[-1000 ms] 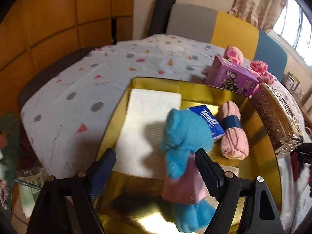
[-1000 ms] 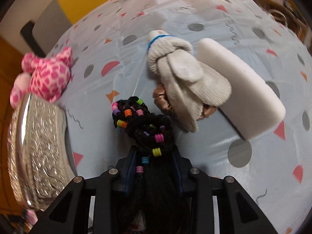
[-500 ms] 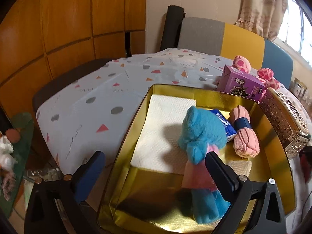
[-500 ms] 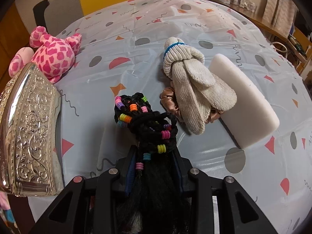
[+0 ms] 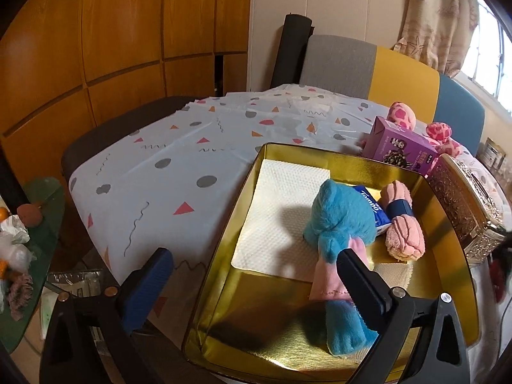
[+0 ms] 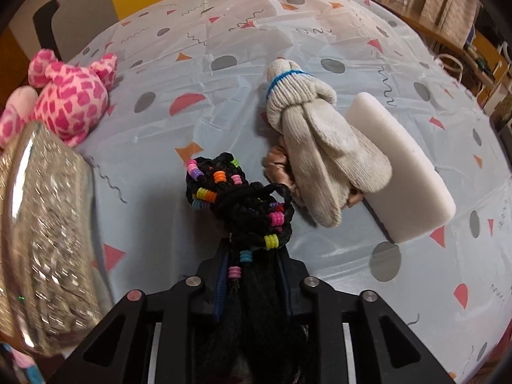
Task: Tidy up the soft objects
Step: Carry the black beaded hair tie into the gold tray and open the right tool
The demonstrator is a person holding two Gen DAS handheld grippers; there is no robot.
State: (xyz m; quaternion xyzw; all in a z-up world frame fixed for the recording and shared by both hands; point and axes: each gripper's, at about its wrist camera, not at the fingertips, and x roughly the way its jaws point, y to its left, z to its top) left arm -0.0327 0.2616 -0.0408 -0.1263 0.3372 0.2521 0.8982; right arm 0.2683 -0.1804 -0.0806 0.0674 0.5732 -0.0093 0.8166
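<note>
A gold tin (image 5: pixel 224 249) holds a white paper towel (image 5: pixel 281 211), a blue and pink plush (image 5: pixel 342 224), a tissue pack (image 5: pixel 371 204) and rolled pink socks (image 5: pixel 403 230). My left gripper (image 5: pixel 252 284) stands wide open over the tin's near corner. Its right finger is in front of the plush, which lies free. In the right wrist view my right gripper (image 6: pixel 252 256) is closing on a black braid with coloured beads (image 6: pixel 240 201), its pads pressing the strands. Beyond it lie a white sock bundle (image 6: pixel 307 137) over a brown scrunchie (image 6: pixel 275 163) and a pink spotted plush (image 6: pixel 70 99).
A white foam block (image 6: pixel 400 169) sits right of the sock bundle. An ornate silver lid (image 6: pixel 41 240) stands at the left, beside the tin (image 5: pixel 464 204) in the left view. A purple carton (image 5: pixel 400 147) stands behind the tin. Chairs ring the patterned tablecloth (image 5: pixel 179 166).
My left gripper has spread wider and drawn back from the blue plush, which stays in the tin. My right gripper has narrowed on the braid and tilted a little.
</note>
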